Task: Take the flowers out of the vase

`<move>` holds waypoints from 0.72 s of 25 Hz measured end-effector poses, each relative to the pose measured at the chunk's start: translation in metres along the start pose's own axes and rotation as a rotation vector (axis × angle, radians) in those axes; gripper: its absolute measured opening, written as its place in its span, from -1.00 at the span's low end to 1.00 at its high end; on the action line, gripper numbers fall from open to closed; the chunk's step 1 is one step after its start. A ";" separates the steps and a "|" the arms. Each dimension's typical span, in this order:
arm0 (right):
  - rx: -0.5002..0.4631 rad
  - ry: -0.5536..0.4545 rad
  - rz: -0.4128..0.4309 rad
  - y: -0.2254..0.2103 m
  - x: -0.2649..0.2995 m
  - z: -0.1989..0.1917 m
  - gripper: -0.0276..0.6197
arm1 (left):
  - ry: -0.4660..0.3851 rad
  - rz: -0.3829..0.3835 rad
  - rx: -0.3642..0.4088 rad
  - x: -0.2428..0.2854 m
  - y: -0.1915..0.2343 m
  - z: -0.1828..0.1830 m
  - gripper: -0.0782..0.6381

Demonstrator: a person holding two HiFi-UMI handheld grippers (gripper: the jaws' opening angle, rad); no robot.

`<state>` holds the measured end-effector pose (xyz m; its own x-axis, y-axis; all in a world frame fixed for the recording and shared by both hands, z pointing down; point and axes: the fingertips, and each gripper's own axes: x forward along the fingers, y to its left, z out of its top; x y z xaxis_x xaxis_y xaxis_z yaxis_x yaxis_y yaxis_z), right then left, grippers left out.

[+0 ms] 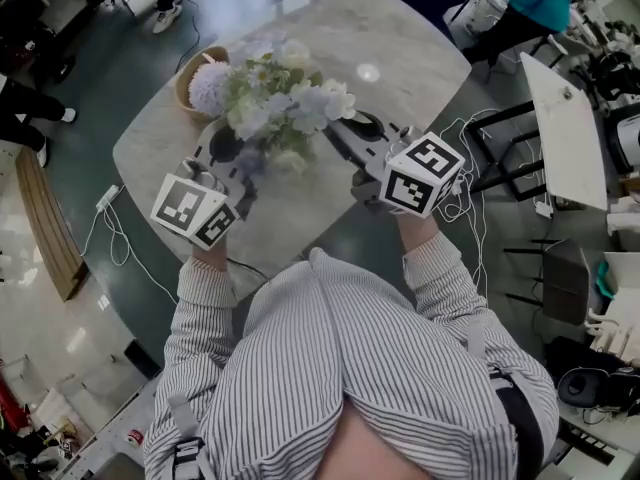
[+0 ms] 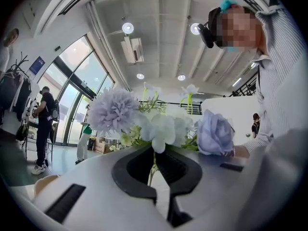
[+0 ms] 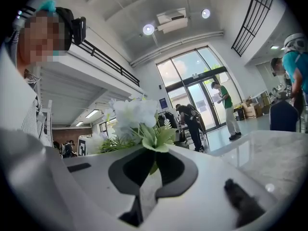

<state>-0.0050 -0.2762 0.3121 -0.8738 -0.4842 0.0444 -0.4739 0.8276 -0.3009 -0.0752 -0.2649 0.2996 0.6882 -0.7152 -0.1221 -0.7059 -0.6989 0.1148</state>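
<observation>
striped shirt point(image 1: 350, 368) fills the bottom of the head view, and from its sleeves both forearms are stretched forward over the marble table point(image 1: 400, 58). at the left, the left gripper point(image 2: 155, 173) is held about level, tipped slightly upward, its marker cube point(image 1: 195, 211) turned toward the head camera; its jaws are closed nearly all the way and a thin green stem point(image 2: 153, 163) is pinched between the pads. above it the flowers point(image 1: 280, 103), pale lilac and white, are bunched over the middle of the table, just beside what is taken to be the vase point(image 1: 187, 80), a tan round vessel at the far left edge. whether the stem ends are clear of that rim cannot be told, since they are hidden under the blooms. at the right, the right gripper point(image 3: 153, 171) is held level and aimed inward at the bunch, its jaws likewise closed on a leafy stem point(image 3: 153, 163). the step is judged to be the lift-out: it is best done straight upward, with both grippers raised together so the bunch is not pulled apart, and with the pinch kept firm on such thin stems.
</observation>
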 end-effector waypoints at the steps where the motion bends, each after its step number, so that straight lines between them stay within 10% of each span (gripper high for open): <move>1: -0.001 0.004 -0.003 0.002 -0.001 0.000 -0.83 | -0.001 -0.001 0.003 -0.002 -0.002 0.002 -0.72; 18: 0.023 -0.048 -0.011 0.015 -0.002 -0.005 -0.83 | -0.005 -0.013 -0.017 -0.012 -0.007 0.007 -0.72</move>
<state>-0.0111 -0.2615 0.3125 -0.8620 -0.5069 0.0021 -0.4805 0.8157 -0.3221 -0.0793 -0.2515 0.2932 0.6967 -0.7057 -0.1289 -0.6937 -0.7085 0.1295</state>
